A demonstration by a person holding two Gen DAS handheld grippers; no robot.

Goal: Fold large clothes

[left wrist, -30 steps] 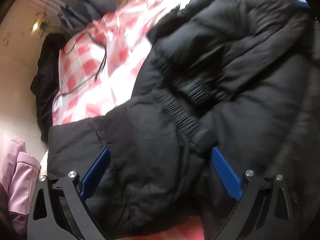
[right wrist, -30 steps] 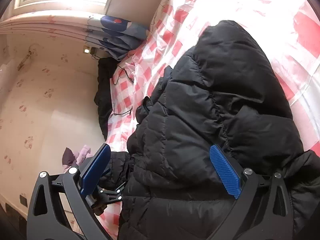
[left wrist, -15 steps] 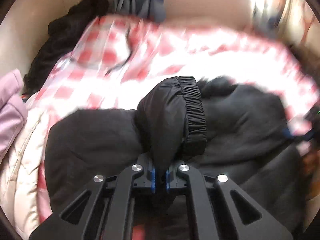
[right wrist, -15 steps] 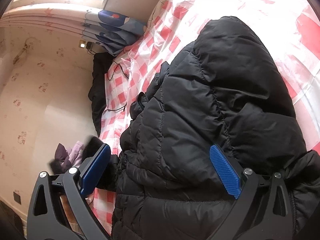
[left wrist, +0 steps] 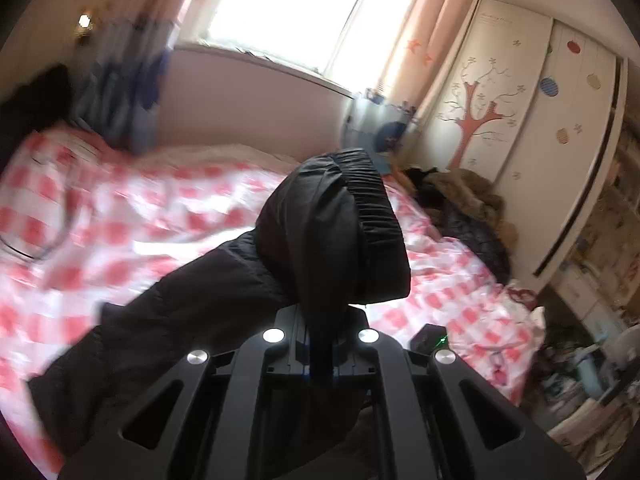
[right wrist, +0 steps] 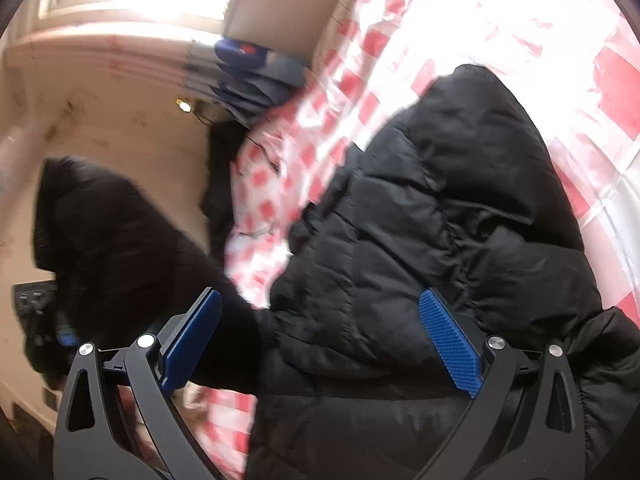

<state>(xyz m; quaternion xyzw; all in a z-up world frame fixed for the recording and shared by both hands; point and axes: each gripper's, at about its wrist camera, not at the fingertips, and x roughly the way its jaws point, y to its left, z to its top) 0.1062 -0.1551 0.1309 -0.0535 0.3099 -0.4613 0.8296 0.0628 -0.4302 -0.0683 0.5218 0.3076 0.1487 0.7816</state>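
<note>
A black puffer jacket (right wrist: 432, 220) lies on a bed with a red-and-white checked cover (right wrist: 520, 20). My left gripper (left wrist: 320, 354) is shut on the jacket's sleeve (left wrist: 332, 236) close to its elastic cuff and holds it lifted above the bed. The rest of the sleeve trails down to the left. In the right wrist view that raised sleeve (right wrist: 112, 248) shows blurred at the left, and the left gripper is partly hidden beneath it. My right gripper (right wrist: 320, 340) hovers open over the jacket's body, its blue pads apart and pressing on nothing.
The checked cover (left wrist: 120, 220) fills the bed. A window (left wrist: 288, 8) and curtains stand behind it. A white wardrobe (left wrist: 540, 120) with tree stickers is at the right, with a heap of dark clothes (left wrist: 468, 208) at its foot. A black cable (right wrist: 260, 152) lies on the cover.
My left gripper went from open over the jacket to shut on the sleeve cuff, then rose and swung up toward the window. The right gripper stayed open and almost still.
</note>
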